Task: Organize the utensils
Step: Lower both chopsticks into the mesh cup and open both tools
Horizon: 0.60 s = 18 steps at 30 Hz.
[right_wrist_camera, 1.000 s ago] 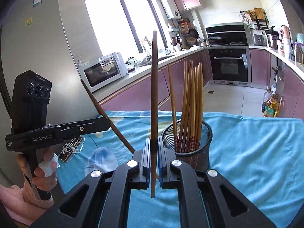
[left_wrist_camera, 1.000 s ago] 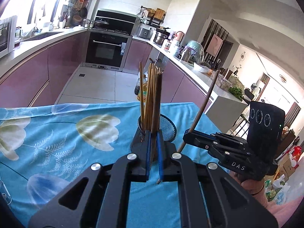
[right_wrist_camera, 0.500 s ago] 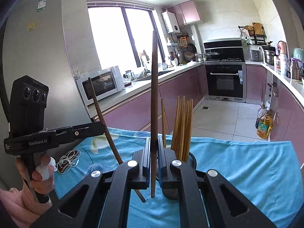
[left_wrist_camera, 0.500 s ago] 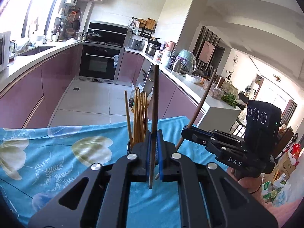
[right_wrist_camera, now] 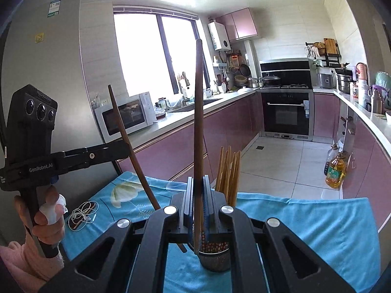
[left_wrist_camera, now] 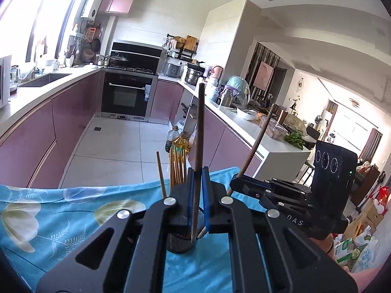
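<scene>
Both dark chopsticks lifted higher above the mesh holder

The left gripper pinches one dark chopstick upright; the right gripper clamps the other dark chopstick. Both have risen over the last second, their lower tips now at the mesh holder rim among the bamboo chopsticks on the blue floral cloth, probably lining up to drop in.

Both wrist views close, forward-facing; share holder, seemingly.
</scene>
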Motion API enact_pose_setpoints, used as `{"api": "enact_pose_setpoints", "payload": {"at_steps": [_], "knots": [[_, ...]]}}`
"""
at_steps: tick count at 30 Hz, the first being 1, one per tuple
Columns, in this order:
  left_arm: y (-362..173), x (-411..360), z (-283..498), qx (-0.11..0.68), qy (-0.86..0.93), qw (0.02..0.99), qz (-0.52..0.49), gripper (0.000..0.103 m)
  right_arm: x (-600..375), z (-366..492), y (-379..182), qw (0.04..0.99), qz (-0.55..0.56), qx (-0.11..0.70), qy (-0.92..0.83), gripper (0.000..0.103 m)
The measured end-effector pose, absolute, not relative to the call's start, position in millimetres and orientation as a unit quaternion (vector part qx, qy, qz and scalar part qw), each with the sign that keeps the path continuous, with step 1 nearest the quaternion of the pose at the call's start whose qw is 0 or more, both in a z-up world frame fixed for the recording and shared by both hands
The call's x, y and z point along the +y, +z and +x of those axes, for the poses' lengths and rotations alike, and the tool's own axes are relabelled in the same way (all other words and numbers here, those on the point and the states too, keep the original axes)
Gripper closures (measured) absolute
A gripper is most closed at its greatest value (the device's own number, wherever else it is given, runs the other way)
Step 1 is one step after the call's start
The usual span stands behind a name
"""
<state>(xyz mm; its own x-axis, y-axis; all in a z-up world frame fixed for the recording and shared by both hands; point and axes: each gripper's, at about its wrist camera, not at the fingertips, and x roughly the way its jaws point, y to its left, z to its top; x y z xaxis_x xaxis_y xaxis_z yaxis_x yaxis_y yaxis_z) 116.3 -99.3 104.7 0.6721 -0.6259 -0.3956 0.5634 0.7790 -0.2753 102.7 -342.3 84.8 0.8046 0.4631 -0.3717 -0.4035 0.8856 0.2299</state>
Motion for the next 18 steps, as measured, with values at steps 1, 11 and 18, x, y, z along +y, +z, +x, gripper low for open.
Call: {"api": "enact_pose_setpoints", "payload": {"at_steps": [1,11,18], "knots": [[106,-100,117,0.238,-0.326,0.913,-0.065,0.096,-343,104,85,0.948,0.07,0.213,0.228,0.097],[97,-110,137,0.254,-0.312,0.914,-0.055,0.096,-345,119,78,0.949,0.077,0.219,0.215,0.097],[76,-121,153,0.283,-0.31,0.907,-0.042,0.096,-343,128,65,0.946,0.075,0.236,0.209,0.097]]}}
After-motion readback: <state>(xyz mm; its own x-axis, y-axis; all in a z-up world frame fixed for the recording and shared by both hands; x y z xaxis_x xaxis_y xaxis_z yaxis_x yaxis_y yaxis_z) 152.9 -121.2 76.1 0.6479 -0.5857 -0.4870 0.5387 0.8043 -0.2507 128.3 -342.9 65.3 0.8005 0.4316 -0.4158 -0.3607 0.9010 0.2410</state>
